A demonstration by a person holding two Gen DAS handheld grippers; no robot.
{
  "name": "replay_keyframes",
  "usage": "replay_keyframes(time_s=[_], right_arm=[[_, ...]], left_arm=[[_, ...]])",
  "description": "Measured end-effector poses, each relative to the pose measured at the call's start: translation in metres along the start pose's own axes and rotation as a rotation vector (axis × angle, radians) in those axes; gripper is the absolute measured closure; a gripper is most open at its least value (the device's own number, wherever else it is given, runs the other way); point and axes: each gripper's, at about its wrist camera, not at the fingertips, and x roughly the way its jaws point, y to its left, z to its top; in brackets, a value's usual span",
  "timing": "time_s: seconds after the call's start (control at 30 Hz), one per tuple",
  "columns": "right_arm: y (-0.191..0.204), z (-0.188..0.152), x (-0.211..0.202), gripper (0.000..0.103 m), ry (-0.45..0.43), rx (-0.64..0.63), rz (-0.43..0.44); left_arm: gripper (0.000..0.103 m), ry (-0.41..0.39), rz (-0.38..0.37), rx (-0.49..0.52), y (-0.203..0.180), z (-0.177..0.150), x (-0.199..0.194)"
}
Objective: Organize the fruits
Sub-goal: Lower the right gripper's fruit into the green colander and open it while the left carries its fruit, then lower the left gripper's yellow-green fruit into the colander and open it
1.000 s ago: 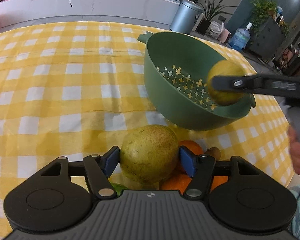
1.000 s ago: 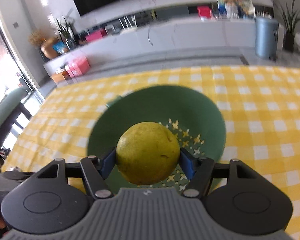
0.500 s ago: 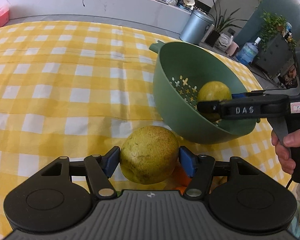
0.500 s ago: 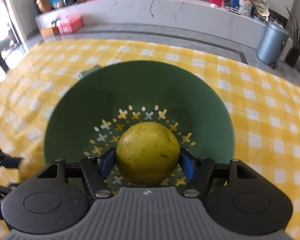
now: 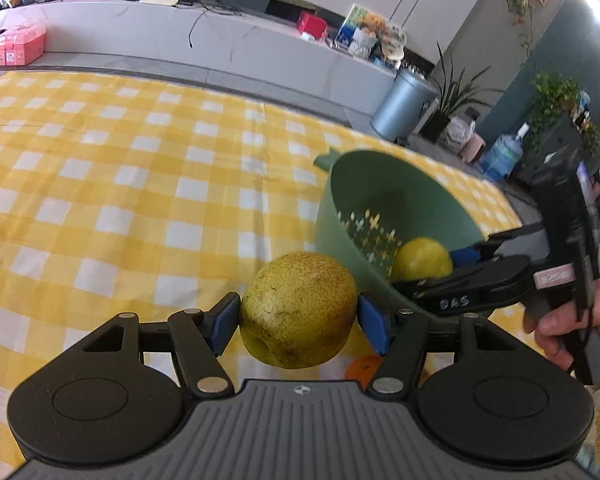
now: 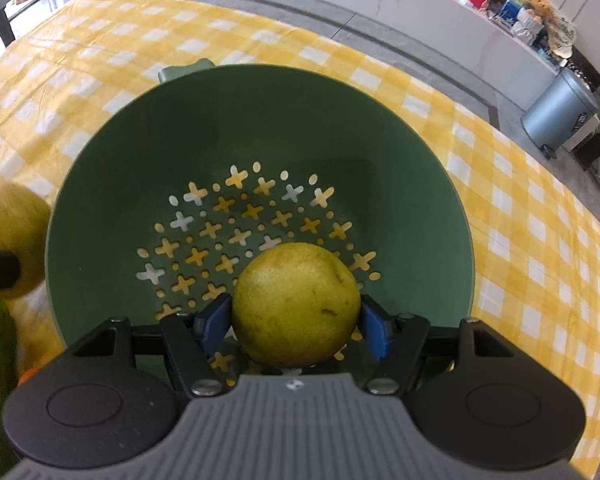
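The right gripper [image 6: 296,326] pinches a round yellow-green pear [image 6: 296,304] low inside the green perforated plastic colander [image 6: 108,184] ahead, likely for release; the left gripper [image 5: 298,328] clamps a speckled yellow pear [image 5: 298,308], waiting beside it.

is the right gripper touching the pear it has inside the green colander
Touching. The right wrist view shows both blue pads of the right gripper pressed against the pear, over the colander floor.

colander [image 6: 260,128] bowl open, tablecloth [image 5: 120,200] bare — leftward
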Motion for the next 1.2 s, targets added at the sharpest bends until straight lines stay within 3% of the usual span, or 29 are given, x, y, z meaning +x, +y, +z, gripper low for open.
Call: replay_keyframes(time_s=[0.13,0.2,0.27,0.4,0.57,0.73,0.87,0.97,1.2], right_arm=[[0.000,0.002,-0.001,0.037,0.009,0.004,0.011],[-0.002,0.000,-0.007,0.023,-0.016,0.026,0.024],[-0.004,-0.003,-0.016,0.016,-0.060,0.046,0.008],[-0.011,-0.015,-0.035,0.016,-0.149,0.125,0.027],[-0.016,-0.050,-0.061,0.016,-0.347,0.258,0.001],[-0.022,-0.080,-0.081,0.016,-0.503,0.363,-0.053],[-0.031,-0.095,-0.089,0.016,-0.571,0.409,-0.114],[-0.037,-0.101,-0.086,0.016,-0.577,0.413,-0.159],[-0.046,-0.109,-0.074,0.016,-0.551,0.439,-0.164]], left_arm=[[0.030,-0.033,-0.018,-0.017,-0.004,0.006,-0.009],[0.030,-0.047,-0.025,-0.019,-0.006,0.009,-0.013],[0.030,-0.059,-0.026,-0.017,-0.011,0.012,-0.017],[0.030,-0.093,-0.029,0.000,-0.021,0.018,-0.023],[0.030,-0.108,-0.038,0.065,-0.043,0.033,-0.020],[0.030,-0.068,-0.042,0.169,-0.074,0.044,-0.001],[0.030,-0.013,-0.027,0.242,-0.095,0.047,0.023],[0.030,0.042,0.001,0.321,-0.110,0.042,0.041],[0.030,0.137,0.084,0.424,-0.131,0.027,0.072]])
